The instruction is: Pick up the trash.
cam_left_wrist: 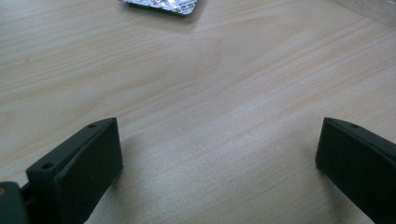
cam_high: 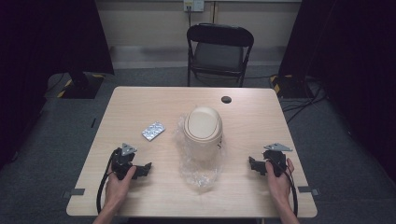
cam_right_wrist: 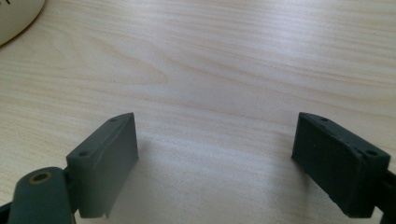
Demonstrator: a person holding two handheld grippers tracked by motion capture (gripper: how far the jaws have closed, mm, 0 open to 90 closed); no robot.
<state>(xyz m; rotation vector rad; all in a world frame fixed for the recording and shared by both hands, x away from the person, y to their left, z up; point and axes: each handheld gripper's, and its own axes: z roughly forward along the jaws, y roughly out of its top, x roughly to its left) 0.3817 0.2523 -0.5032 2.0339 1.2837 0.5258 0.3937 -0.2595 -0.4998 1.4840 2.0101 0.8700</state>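
A beige lidded bin (cam_high: 203,129) stands mid-table on a crumpled clear plastic bag (cam_high: 200,173). A silver blister pack (cam_high: 153,131) lies flat to its left; its edge reaches the top of the left gripper view as the blister pack (cam_left_wrist: 163,5). My left gripper (cam_high: 143,169) rests near the front left of the table, jaws wide apart over bare wood, left gripper (cam_left_wrist: 219,154) open with nothing between. My right gripper (cam_high: 254,164) rests at the front right, also open and empty, right gripper (cam_right_wrist: 215,149). The bin's curved edge (cam_right_wrist: 16,16) peeks in at the upper left of the right gripper view.
The wooden table (cam_high: 140,100) has a black cable grommet (cam_high: 226,99) near its far edge. A black folding chair (cam_high: 219,49) stands behind the table. Dark curtains hang on both sides, with cables on the grey floor at right.
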